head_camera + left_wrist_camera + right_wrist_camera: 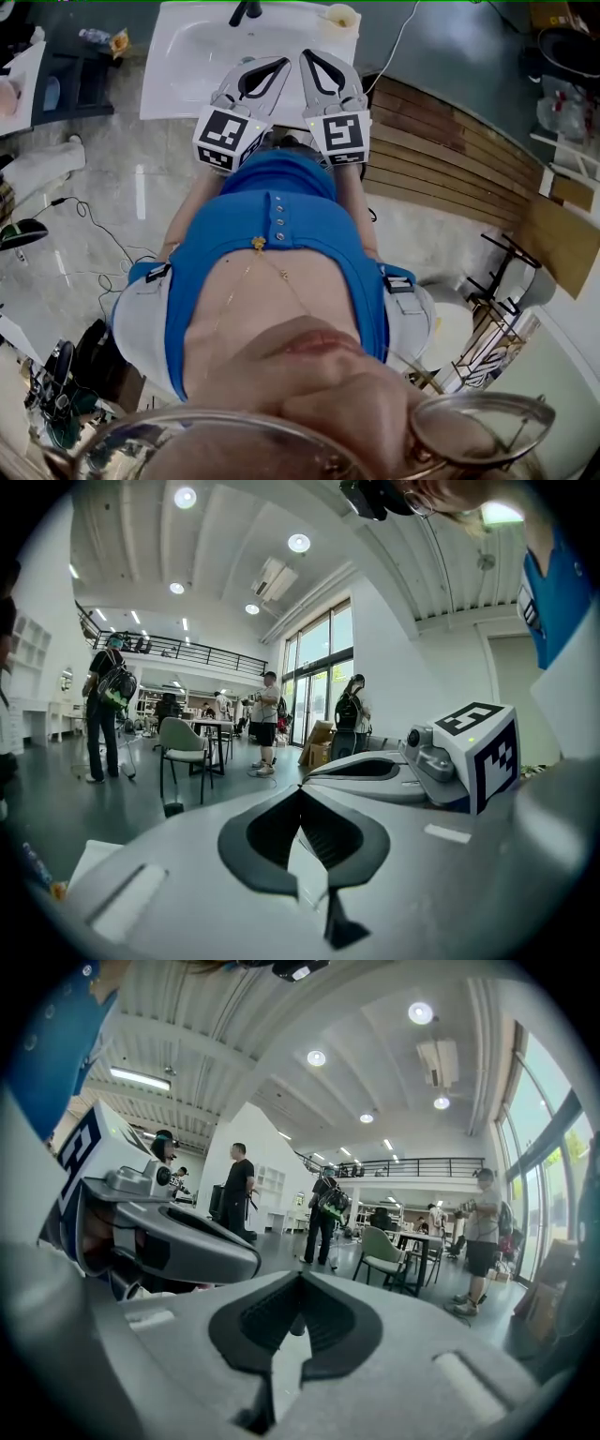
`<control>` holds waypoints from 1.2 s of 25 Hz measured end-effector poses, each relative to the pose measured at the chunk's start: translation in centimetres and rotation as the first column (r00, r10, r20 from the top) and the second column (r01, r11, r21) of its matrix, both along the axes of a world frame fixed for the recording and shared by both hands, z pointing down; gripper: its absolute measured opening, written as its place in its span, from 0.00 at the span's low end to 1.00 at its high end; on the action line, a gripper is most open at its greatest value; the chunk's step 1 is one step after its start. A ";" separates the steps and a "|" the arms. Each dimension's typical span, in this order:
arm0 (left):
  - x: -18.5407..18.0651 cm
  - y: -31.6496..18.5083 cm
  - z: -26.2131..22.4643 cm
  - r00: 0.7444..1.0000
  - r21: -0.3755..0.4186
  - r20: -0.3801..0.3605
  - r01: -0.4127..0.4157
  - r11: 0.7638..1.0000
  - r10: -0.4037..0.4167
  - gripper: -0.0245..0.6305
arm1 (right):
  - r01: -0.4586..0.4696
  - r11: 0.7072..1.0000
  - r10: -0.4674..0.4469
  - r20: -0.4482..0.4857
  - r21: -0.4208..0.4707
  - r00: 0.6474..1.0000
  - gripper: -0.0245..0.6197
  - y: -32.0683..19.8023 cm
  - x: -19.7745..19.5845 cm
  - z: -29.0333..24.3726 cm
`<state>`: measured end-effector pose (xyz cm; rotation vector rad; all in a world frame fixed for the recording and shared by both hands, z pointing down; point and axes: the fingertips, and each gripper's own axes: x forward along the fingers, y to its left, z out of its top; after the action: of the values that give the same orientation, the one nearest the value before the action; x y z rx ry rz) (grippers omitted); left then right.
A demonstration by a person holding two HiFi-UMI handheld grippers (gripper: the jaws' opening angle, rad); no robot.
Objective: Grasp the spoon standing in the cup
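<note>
At the far left, thin cables (94, 234) trail over the grey floor (141, 187). Next comes the white bench (192, 75), with a dark tap (246, 11) at its far edge. A person in a blue shirt (272, 234) holds both tools level, side by side in front of the chest, reaching over the near edge of that bench.

The left gripper (282, 62) has its fingers (258, 841) pressed together at the tips, with nothing between them. Just beside it, the right gripper (306, 54) is the same: its fingers (253, 1326) meet at the tips and hold nothing.

Beyond the right gripper, on the far right corner of the bench, stands a small yellowish cup (342, 16), well apart from both tools. It is too small to tell whether the spoon stands in it.

Further right, curved wooden slats (450, 159) sweep across the floor. Both gripper views look out into a large hall with people, chairs and tables.
</note>
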<state>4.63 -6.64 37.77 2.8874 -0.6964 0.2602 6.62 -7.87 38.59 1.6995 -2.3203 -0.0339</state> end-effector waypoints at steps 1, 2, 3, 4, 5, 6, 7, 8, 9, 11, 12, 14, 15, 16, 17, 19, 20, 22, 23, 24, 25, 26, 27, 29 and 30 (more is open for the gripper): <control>0.4 -0.1 0.1 1.000 0.001 0.001 0.006 1.000 -0.006 0.04 | 0.008 1.000 -0.008 0.001 -0.001 1.000 0.04 -0.1 0.4 0.1; 0.7 -0.2 0.2 1.000 0.001 0.003 0.013 1.000 -0.013 0.04 | 0.015 1.000 -0.015 0.001 -0.001 1.000 0.04 -0.2 0.7 0.2; 1.0 -0.3 0.4 1.000 0.001 0.005 0.019 1.000 -0.019 0.04 | 0.021 1.000 -0.021 0.001 -0.002 1.000 0.04 -0.3 1.0 0.3; 1.3 -0.4 0.5 1.000 0.000 0.007 0.025 1.000 -0.025 0.04 | 0.026 1.000 -0.026 0.001 -0.003 1.000 0.04 -0.3 1.4 0.5; 1.5 -0.5 0.7 0.999 -0.002 0.009 0.031 1.000 -0.031 0.04 | 0.031 1.000 -0.031 0.000 -0.004 1.000 0.04 -0.3 1.7 0.7; 1.8 -0.5 0.9 0.999 -0.004 0.013 0.037 0.999 -0.037 0.04 | 0.034 0.999 -0.034 0.001 -0.005 0.999 0.04 -0.3 1.9 0.8; 2.0 -0.5 1.1 0.999 -0.008 0.018 0.042 0.999 -0.042 0.04 | 0.037 0.999 -0.037 0.002 -0.007 0.999 0.04 -0.3 2.2 1.0; 2.2 -0.5 1.3 0.999 -0.011 0.024 0.047 0.999 -0.046 0.04 | 0.039 0.999 -0.039 0.004 -0.007 0.999 0.04 -0.2 2.4 1.0; 2.3 -0.5 1.4 0.998 -0.013 0.030 0.050 0.999 -0.050 0.04 | 0.039 0.999 -0.039 0.007 -0.006 0.999 0.04 -0.1 2.6 1.0; 2.6 -0.5 1.5 0.998 -0.017 0.036 0.053 0.998 -0.052 0.04 | 0.039 0.999 -0.039 0.012 -0.001 0.999 0.04 0.0 2.9 0.9; 2.8 -0.6 1.5 0.998 -0.020 0.034 0.051 0.998 -0.051 0.04 | 0.037 0.999 -0.037 0.014 0.001 0.999 0.04 0.0 3.1 0.9; 3.2 -0.6 1.6 0.999 -0.027 0.028 0.043 0.999 -0.043 0.04 | 0.030 1.000 -0.030 0.013 0.004 0.999 0.04 0.0 3.3 1.0; 3.4 -0.7 1.6 0.999 -0.030 0.026 0.037 0.999 -0.037 0.04 | 0.025 1.000 -0.025 0.011 0.004 1.000 0.04 -0.1 3.4 1.1; 3.6 -0.7 1.6 0.999 -0.032 0.025 0.031 0.999 -0.030 0.04 | 0.020 1.000 -0.020 0.008 0.003 1.000 0.04 -0.2 3.5 1.2; 3.7 -0.7 1.6 0.999 -0.033 0.025 0.025 0.999 -0.024 0.04 | 0.015 1.000 -0.015 0.006 0.002 1.000 0.04 -0.3 3.6 1.2; 3.7 -0.9 1.7 0.999 -0.037 0.029 0.016 0.999 -0.015 0.04 | 0.007 1.000 -0.007 0.002 -0.002 1.000 0.04 -0.6 3.6 1.4; 3.5 -1.1 1.8 1.000 -0.039 0.030 0.011 0.999 -0.010 0.04 | 0.002 1.000 -0.002 -0.002 -0.005 1.000 0.04 -0.8 3.5 1.5; 3.1 -1.5 2.2 0.999 -0.042 0.032 0.002 0.999 -0.001 0.04 | -0.013 1.000 0.013 -0.009 -0.010 1.000 0.04 -1.2 3.5 1.7; 3.0 -1.7 2.3 0.999 -0.044 0.034 -0.003 0.999 0.004 0.04 | -0.025 1.000 0.025 -0.009 -0.013 1.000 0.04 -1.5 3.6 1.9; 2.9 -2.1 2.3 0.999 -0.044 0.034 -0.010 0.999 0.011 0.04 | -0.038 0.999 0.038 -0.008 -0.016 0.999 0.04 -1.7 3.7 2.0; 2.9 -2.4 2.2 0.999 -0.044 0.034 -0.019 0.999 0.020 0.04 | -0.053 0.998 0.053 -0.005 -0.021 0.999 0.04 -2.1 3.9 2.2; 2.8 -2.8 2.2 0.999 -0.042 0.034 -0.029 0.999 0.030 0.04 | -0.067 0.997 0.067 -0.001 -0.026 0.998 0.04 -2.4 4.1 2.3; 2.7 -3.3 2.0 0.999 -0.038 0.035 -0.037 0.999 0.039 0.04 | -0.081 0.996 0.081 0.003 -0.030 0.997 0.04 -2.8 4.2 2.3; 2.4 -4.4 1.7 0.998 -0.032 0.038 -0.047 0.998 0.048 0.04 | -0.103 0.994 0.104 0.006 -0.034 0.995 0.04 -3.6 4.3 2.4; 2.3 -4.9 1.6 0.998 -0.033 0.040 -0.051 0.998 0.052 0.04 | -0.114 0.993 0.114 0.001 -0.034 0.994 0.04 -4.0 4.3 2.4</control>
<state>6.89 -11.57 39.35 2.8796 -0.6188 0.3341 10.90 -11.82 40.97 1.8126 -2.2092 0.0304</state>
